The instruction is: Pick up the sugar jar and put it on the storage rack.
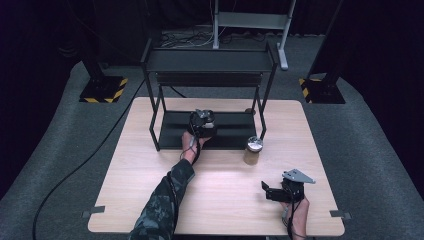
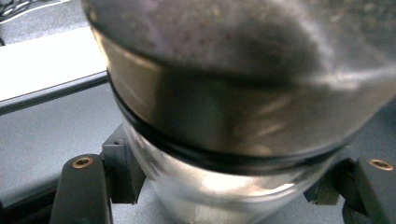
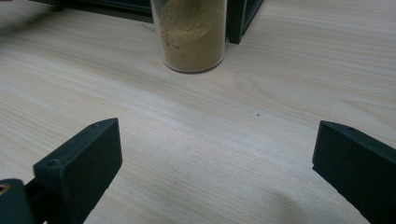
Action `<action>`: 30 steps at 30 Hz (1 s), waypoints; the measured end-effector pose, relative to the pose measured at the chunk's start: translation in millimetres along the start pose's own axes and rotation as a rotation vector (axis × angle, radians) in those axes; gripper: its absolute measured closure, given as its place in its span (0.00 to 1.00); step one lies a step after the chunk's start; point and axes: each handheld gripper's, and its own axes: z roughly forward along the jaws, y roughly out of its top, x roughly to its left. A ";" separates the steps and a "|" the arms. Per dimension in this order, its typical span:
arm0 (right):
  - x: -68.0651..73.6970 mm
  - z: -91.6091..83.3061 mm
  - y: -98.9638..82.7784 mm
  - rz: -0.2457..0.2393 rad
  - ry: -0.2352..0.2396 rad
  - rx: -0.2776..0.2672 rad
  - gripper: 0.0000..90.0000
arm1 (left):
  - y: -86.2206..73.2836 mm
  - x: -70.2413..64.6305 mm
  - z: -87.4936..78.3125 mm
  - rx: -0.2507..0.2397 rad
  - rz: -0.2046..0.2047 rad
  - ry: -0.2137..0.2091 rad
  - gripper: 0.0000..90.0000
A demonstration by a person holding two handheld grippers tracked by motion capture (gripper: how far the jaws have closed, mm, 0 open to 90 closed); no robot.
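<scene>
Left hand-held gripper (image 1: 202,123) pinching a jar (image 2: 233,116) on the rack's lower shelf (image 1: 230,131); right hand-held gripper (image 3: 217,163) spread, sand-filled jar (image 3: 192,35) at twelve o'clock.

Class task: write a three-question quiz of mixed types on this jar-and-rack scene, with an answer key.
1. True or false: the left gripper is shut on a jar.
2. The right gripper has its jaws: A) open, B) shut on the jar of tan powder, C) shut on nothing.
3. Fill in: the jar of tan powder stands on the ____ beside the black rack.

Key: 1 true. 2 A. 3 table.
</scene>
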 end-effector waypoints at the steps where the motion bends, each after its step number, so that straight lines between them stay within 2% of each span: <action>1: 0.0 0.0 0.0 0.000 0.000 0.000 0.01 | 2.2 1.6 0.0 0.012 -0.001 -0.011 0.30; 8: 0.0 0.1 0.2 0.000 0.000 0.001 0.01 | 18.4 11.0 -6.7 0.089 0.010 -0.060 0.11; 11: 0.1 0.1 0.3 0.000 -0.001 0.001 0.01 | 23.7 10.4 -12.4 0.112 0.009 -0.067 0.04; 12: 0.1 0.1 0.3 0.000 -0.001 0.001 0.01 | 25.6 7.8 -14.8 0.122 0.016 -0.058 0.02; 13: 0.1 0.1 0.3 0.000 -0.001 0.001 0.01 | 28.4 7.9 -16.6 0.139 0.031 -0.068 0.00; 18: 0.0 0.0 0.1 0.002 -0.001 0.000 0.01 | 31.6 4.0 -31.9 0.160 0.072 -0.089 0.00; 24: 0.1 0.1 0.1 0.002 -0.002 0.000 0.01 | 23.5 -0.9 -56.0 0.158 0.109 -0.098 0.00; 30: 0.5 0.2 0.4 0.003 -0.004 0.002 0.01 | 13.9 -1.5 -75.6 0.171 0.124 -0.104 0.00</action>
